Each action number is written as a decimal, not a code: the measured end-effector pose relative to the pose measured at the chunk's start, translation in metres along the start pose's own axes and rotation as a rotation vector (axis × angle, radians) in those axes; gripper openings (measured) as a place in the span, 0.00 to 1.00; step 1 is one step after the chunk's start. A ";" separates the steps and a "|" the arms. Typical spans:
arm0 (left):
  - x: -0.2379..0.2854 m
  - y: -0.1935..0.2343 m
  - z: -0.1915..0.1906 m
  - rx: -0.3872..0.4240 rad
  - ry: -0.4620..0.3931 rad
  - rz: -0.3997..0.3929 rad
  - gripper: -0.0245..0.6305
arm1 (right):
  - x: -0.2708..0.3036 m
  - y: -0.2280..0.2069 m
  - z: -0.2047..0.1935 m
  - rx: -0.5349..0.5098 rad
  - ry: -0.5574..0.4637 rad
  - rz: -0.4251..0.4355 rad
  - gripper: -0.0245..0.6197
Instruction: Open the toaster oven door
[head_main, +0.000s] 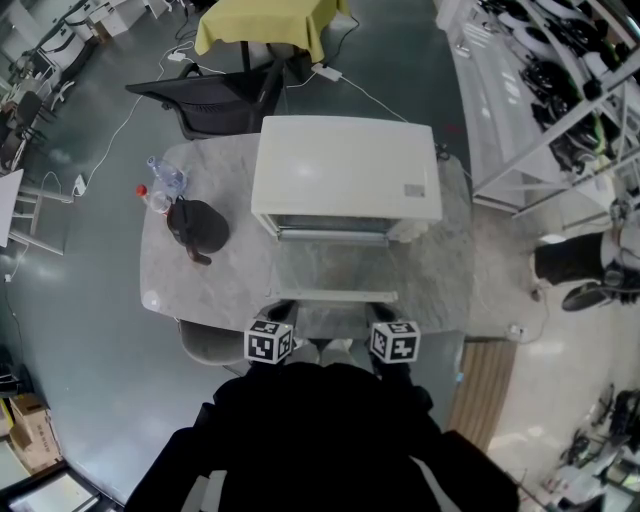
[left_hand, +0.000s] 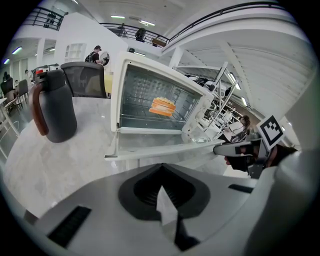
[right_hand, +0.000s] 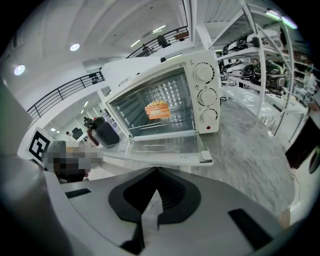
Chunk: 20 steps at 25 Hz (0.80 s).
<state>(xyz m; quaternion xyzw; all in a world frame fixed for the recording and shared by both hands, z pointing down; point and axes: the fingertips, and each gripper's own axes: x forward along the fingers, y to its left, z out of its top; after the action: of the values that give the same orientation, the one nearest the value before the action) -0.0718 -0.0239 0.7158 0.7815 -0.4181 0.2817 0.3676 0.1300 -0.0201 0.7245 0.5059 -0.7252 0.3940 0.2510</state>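
Note:
A white toaster oven stands on the marble table. Its glass door lies folded down flat toward me, with the handle at the near edge. Inside on the rack rests an orange piece of food. My left gripper and right gripper hover side by side just short of the door's near edge, close to my body. Both are shut with nothing between their jaws and touch nothing. The oven's three knobs are on its right side.
A black jug and a plastic bottle stand on the table left of the oven. Behind the table are a black chair and a yellow-covered table. Metal shelving lines the right.

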 end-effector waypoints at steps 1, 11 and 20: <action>0.000 0.000 -0.001 0.000 0.003 0.000 0.04 | 0.001 0.000 -0.001 0.001 0.003 0.000 0.04; 0.007 0.002 -0.009 -0.004 0.027 0.002 0.04 | 0.005 -0.003 -0.009 0.003 0.028 -0.007 0.04; 0.009 0.003 -0.015 -0.004 0.043 0.001 0.04 | 0.007 -0.004 -0.015 0.008 0.040 -0.014 0.04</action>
<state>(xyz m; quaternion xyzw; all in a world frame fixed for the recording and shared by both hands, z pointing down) -0.0716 -0.0166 0.7323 0.7743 -0.4111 0.2976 0.3780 0.1302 -0.0120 0.7398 0.5038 -0.7150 0.4051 0.2661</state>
